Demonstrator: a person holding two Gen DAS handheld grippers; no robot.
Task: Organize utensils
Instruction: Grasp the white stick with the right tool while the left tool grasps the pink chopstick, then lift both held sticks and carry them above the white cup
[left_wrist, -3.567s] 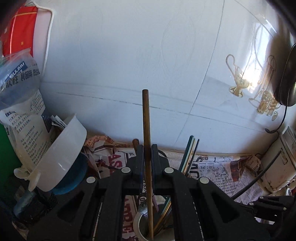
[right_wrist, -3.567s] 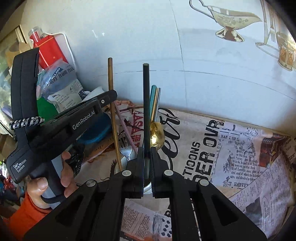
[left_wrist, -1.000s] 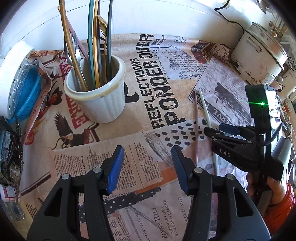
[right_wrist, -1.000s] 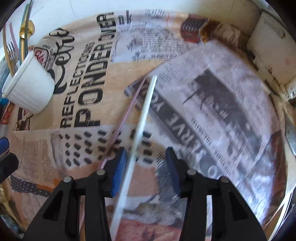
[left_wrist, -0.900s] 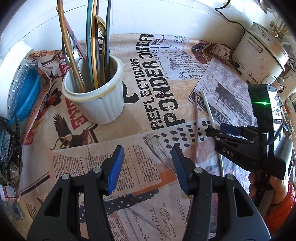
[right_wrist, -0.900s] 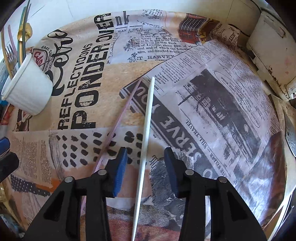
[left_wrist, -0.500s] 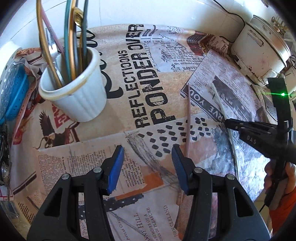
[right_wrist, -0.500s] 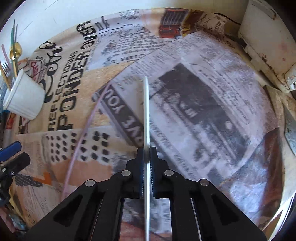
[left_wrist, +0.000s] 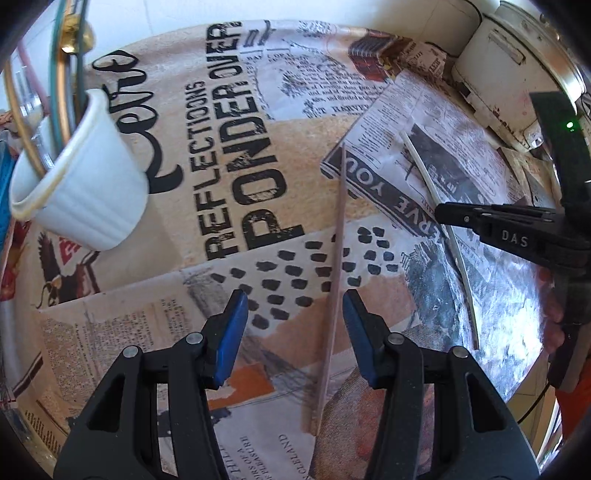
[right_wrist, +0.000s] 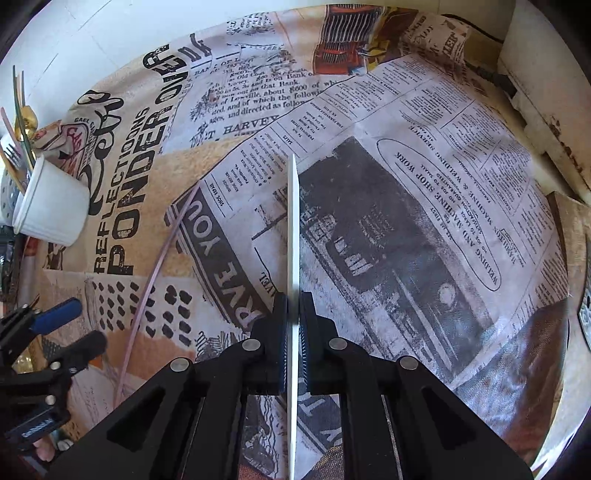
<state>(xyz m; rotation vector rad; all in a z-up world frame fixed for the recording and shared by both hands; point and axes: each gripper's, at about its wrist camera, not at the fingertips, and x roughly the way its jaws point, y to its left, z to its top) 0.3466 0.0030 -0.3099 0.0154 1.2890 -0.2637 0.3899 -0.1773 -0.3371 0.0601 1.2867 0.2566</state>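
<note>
A white chopstick (right_wrist: 293, 229) lies on the newspaper-print cloth, and my right gripper (right_wrist: 293, 306) is shut on its middle; in the left wrist view that chopstick (left_wrist: 424, 173) runs under the right gripper (left_wrist: 441, 214). A pink chopstick (left_wrist: 338, 258) lies beside it, between the blue pads of my open left gripper (left_wrist: 291, 306), close to the right pad and untouched. The pink chopstick (right_wrist: 155, 273) also shows left of the white one. A white ribbed cup (left_wrist: 85, 192) full of several utensils stands at the far left.
A white rice cooker (left_wrist: 517, 62) stands at the back right against the wall. A blue and white strainer (left_wrist: 5, 166) edge shows left of the cup (right_wrist: 48, 210). A person's hand (left_wrist: 554, 306) holds the right gripper at the table's right edge.
My right gripper closed on the white chopstick. My left gripper moved right and lower, bringing the pink chopstick between its open pads; the cup slid toward the left edge of view.
</note>
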